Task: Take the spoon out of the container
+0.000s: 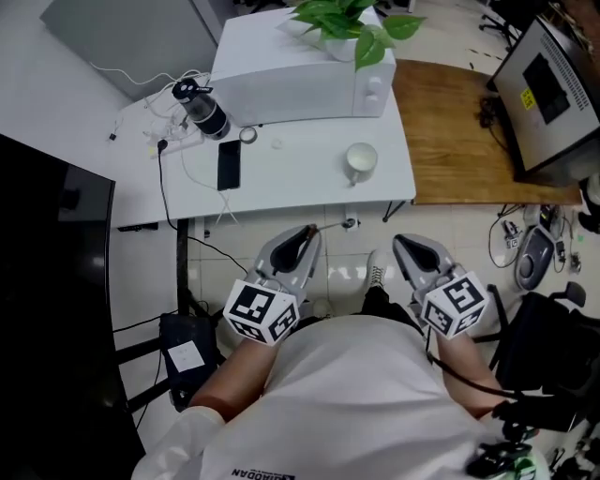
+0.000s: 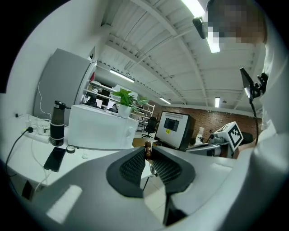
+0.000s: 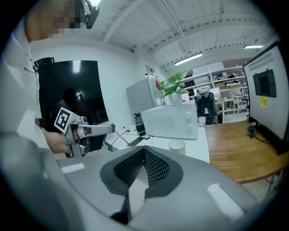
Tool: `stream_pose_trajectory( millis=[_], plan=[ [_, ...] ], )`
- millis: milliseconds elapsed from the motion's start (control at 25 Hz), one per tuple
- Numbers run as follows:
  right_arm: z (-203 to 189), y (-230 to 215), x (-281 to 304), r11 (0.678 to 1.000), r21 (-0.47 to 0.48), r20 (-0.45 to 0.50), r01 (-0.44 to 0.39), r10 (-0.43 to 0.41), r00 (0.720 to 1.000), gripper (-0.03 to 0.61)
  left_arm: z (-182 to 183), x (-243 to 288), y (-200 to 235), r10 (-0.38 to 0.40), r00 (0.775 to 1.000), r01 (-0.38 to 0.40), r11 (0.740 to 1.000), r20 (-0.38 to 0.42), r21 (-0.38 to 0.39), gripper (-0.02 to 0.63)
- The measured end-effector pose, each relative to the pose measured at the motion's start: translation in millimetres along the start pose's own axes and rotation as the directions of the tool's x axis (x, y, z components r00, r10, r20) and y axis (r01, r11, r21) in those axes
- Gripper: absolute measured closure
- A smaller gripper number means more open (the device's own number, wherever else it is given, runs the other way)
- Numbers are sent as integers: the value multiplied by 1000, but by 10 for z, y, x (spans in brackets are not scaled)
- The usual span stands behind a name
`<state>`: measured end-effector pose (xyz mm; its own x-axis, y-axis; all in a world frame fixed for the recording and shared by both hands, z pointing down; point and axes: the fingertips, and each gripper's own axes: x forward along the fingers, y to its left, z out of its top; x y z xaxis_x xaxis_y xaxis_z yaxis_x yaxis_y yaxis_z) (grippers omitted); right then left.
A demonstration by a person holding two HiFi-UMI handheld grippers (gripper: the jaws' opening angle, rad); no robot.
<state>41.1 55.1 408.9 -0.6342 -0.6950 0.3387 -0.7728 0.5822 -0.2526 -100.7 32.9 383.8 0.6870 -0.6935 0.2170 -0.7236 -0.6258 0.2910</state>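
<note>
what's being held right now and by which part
The left tongs pinch the spoon at the brown knob on its handle end. The right tongs hold nothing.

White microwave (image 1: 300, 75) under a plant (image 1: 347, 23) — black phone (image 1: 228, 165) near dark bottle (image 1: 202, 111).

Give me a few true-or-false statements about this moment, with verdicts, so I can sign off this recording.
1. The left gripper grips a thin metal spoon with a brown knob. True.
2. The spoon stands in the white cup. False: it is held clear of the cup, off the table's edge.
3. The right gripper grips the black phone. False: its jaws are together on nothing, and the phone lies on the white table.
4. A green plant stands on the white microwave. True.
</note>
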Motion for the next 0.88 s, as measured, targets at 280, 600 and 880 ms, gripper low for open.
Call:
stream_pose_trajectory(
  millis=[280, 600, 880],
  plan=[
    [-229, 357, -383, 995, 17, -5, 95, -95, 995, 571, -187, -407, -204, -60, 998, 60, 998, -11, -8, 560],
    [-385, 415, -589, 996, -5, -33, 91, -91, 995, 571, -315, -516, -319, -25, 999, 25, 1000, -20, -3, 560],
    [-426, 297, -684, 998, -2, -71, 61, -61, 996, 571, -320, -424, -379, 20, 1000, -20, 1000, -10, -13, 561]
  ],
)
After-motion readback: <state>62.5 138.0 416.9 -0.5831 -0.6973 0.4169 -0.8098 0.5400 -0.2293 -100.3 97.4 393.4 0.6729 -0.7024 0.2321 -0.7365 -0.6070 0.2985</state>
